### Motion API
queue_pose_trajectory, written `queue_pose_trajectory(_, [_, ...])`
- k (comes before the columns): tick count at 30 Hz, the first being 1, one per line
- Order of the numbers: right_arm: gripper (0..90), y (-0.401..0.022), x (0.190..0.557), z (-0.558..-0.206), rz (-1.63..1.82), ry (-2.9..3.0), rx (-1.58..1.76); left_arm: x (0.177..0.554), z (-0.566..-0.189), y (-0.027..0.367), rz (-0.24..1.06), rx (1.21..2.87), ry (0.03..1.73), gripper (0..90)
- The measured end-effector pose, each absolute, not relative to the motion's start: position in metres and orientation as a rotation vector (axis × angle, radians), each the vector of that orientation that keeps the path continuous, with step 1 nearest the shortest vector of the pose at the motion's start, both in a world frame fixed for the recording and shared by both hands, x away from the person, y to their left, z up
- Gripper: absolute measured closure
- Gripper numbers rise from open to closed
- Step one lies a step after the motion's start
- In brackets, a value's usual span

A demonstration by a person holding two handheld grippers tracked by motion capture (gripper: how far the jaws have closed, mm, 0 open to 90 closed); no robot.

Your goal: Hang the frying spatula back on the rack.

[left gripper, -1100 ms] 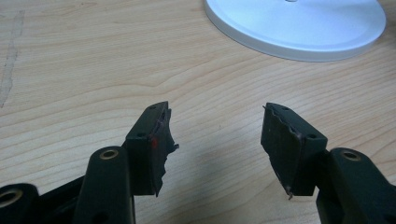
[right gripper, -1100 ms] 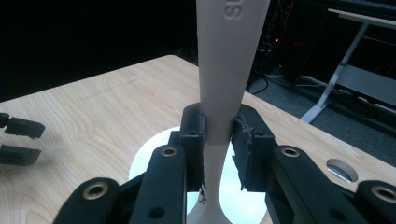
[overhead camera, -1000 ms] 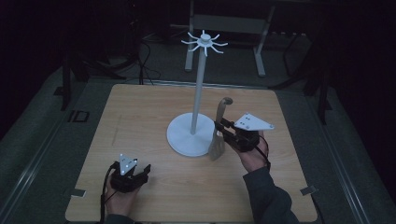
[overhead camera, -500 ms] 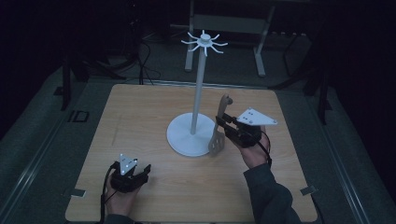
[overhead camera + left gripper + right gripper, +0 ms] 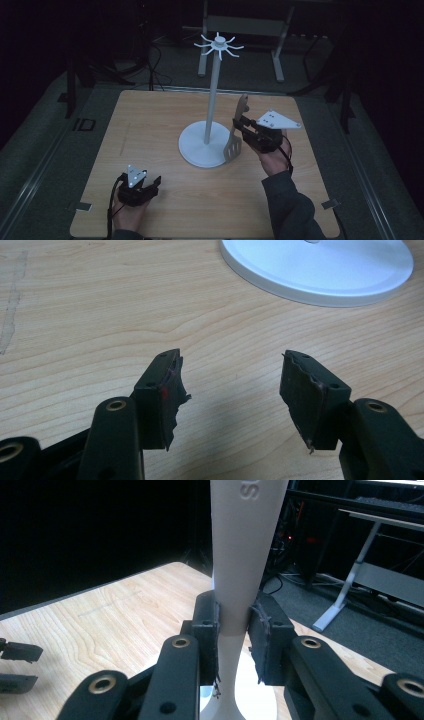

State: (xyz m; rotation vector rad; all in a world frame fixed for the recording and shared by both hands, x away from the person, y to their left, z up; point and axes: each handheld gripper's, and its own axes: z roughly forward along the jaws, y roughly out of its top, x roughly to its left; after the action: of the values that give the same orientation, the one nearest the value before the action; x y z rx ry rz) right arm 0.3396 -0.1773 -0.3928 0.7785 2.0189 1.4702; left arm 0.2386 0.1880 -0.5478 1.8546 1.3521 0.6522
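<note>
One pale beige spatula (image 5: 236, 130) stands nearly upright over the right half of the wooden table (image 5: 150, 130). It is a slotted turner: a slim, smooth handle that flares toward its top end, and a broad blade with slots cut through it at the bottom. Its long axis runs close to vertical, handle end up and leaning slightly right and far, blade down by the near right rim of the one white stand (image 5: 210, 142), whether touching I cannot tell. That stand has a round base, a tall pole and a ring of short hooks on top. There are two grippers. The right gripper (image 5: 234, 630) is clenched on the spatula's handle partway up, a pad pressing either side. The left gripper (image 5: 232, 385) sits near the table's near left corner, jaws spread wide over bare wood.
</note>
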Motion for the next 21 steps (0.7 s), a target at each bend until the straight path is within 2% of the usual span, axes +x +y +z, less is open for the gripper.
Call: queue_pose_trajectory(21, [74.6, -0.18, 0.347, -0.372, 1.512, 1.99, 0.774, 0.239, -0.548, 0.188, 0.654, 1.853, 1.353, 42.3])
